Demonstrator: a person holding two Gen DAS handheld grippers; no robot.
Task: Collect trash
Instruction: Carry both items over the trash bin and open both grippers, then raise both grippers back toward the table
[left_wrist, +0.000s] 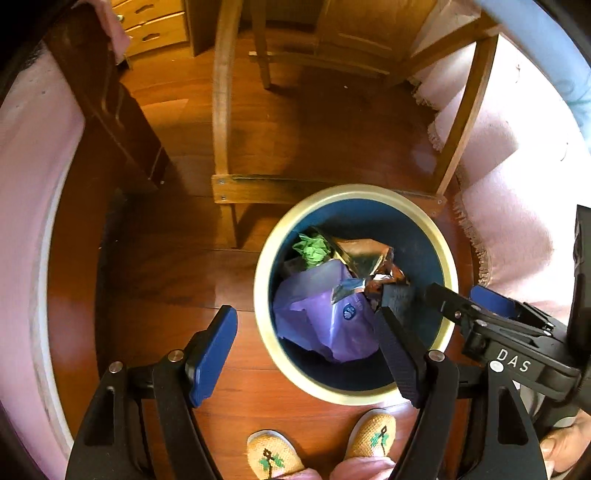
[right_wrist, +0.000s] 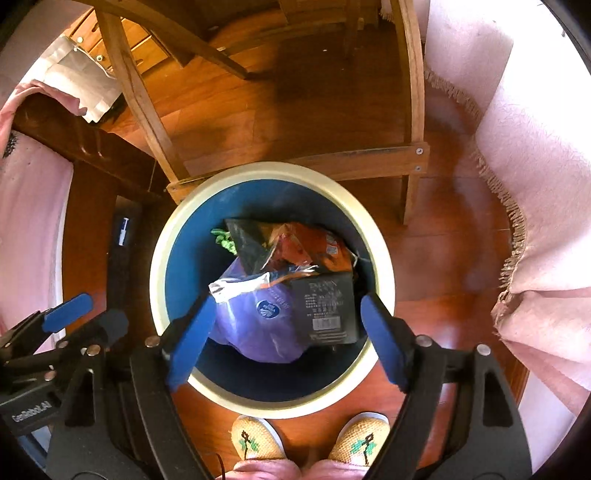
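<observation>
A round waste bin with a cream rim and dark blue inside (right_wrist: 157, 258) stands on the reddish wooden plank floor (left_wrist: 177, 266), directly in front of the low crossbar of a light wooden chair frame (left_wrist: 236, 186); the trash lies inside it: a crumpled purple plastic bag with a round blue logo (right_wrist: 258, 332) fills the near side, a flat black printed packet (right_wrist: 325, 306) rests on its right, an orange foil snack wrapper (right_wrist: 314, 247) and a dark shiny foil piece (right_wrist: 247, 243) lie behind, and a scrap of green crumpled paper (left_wrist: 312, 249) sits at the far left edge. The right gripper (right_wrist: 286, 338) hangs above the bin mouth, its blue-padded fingers (right_wrist: 192, 339) spread wide with nothing pinched between them; the left gripper (left_wrist: 306, 354) hangs beside it over the bin's near left rim, likewise spread and empty. Two woven tan slippers with green embroidered motifs (right_wrist: 255, 439) stand just below the bin; pink fringed fabric (right_wrist: 535, 221) drapes at the right; a dark wooden bed frame (left_wrist: 110, 110) runs along the left.
</observation>
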